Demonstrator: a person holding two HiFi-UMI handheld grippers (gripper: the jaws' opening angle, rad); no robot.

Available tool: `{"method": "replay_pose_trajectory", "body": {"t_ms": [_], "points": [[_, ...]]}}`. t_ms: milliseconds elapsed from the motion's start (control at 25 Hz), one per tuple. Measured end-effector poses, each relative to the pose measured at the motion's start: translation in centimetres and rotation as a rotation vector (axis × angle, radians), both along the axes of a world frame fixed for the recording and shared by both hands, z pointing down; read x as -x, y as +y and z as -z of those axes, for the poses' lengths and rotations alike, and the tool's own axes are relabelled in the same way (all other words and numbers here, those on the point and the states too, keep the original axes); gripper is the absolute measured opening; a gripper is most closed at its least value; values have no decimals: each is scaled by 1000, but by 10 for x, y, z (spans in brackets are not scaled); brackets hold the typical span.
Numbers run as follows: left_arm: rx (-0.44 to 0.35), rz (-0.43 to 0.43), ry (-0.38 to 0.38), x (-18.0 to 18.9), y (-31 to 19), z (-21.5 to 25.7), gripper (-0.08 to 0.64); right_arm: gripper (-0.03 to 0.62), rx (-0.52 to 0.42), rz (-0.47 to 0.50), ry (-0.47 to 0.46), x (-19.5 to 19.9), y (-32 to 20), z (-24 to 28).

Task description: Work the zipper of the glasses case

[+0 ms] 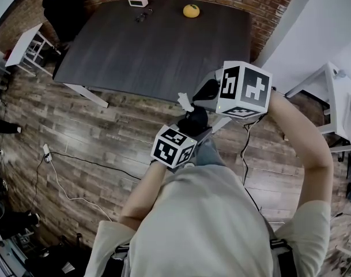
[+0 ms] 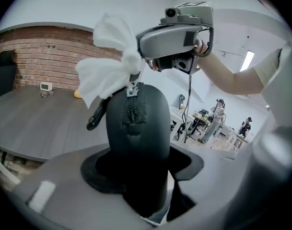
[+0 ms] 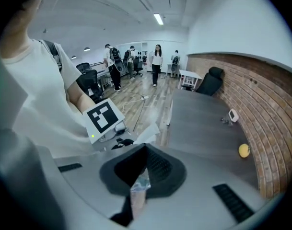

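In the head view both grippers are held up in the air near the dark table's front edge. My left gripper is shut on a black glasses case, which stands upright between its jaws with the zipper facing the camera. A white ribbon is tied to the zipper pull at the top of the case. My right gripper is shut on a strip of that white ribbon. From the head view, the right gripper sits just above the case and the left gripper.
A dark table lies ahead with a yellow round object and a small white device at its far edge by the brick wall. White side tables stand left and right. A cable runs over the wood floor. Several people stand far off.
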State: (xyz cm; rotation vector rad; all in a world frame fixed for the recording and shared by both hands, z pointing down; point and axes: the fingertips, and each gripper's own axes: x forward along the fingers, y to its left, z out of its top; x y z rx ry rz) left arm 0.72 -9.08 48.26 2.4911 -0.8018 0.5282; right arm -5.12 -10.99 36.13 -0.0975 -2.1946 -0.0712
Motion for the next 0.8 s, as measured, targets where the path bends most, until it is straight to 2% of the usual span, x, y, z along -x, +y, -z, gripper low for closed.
{"method": "replay_pose_trajectory", "body": {"t_ms": [200,360,480,640,800], "points": [[-10,2,10,-2,1,3,258,2,-23,-34,21,-13,-4,-13],[-27,-6,-13,-2,2,3,259,10,48,-83,-54,-22,1,-16],[-39,-7,-33,-2,0,2,259,103,101,-119,-90,-21,4,-19],[-58,-8,-63,-3,-2,0,259,151,149,-200,-169,-10,1,-15],[-78,-30,-101,-10,1,-2,259,175,102,-178,-116,4,2,-22]]}}
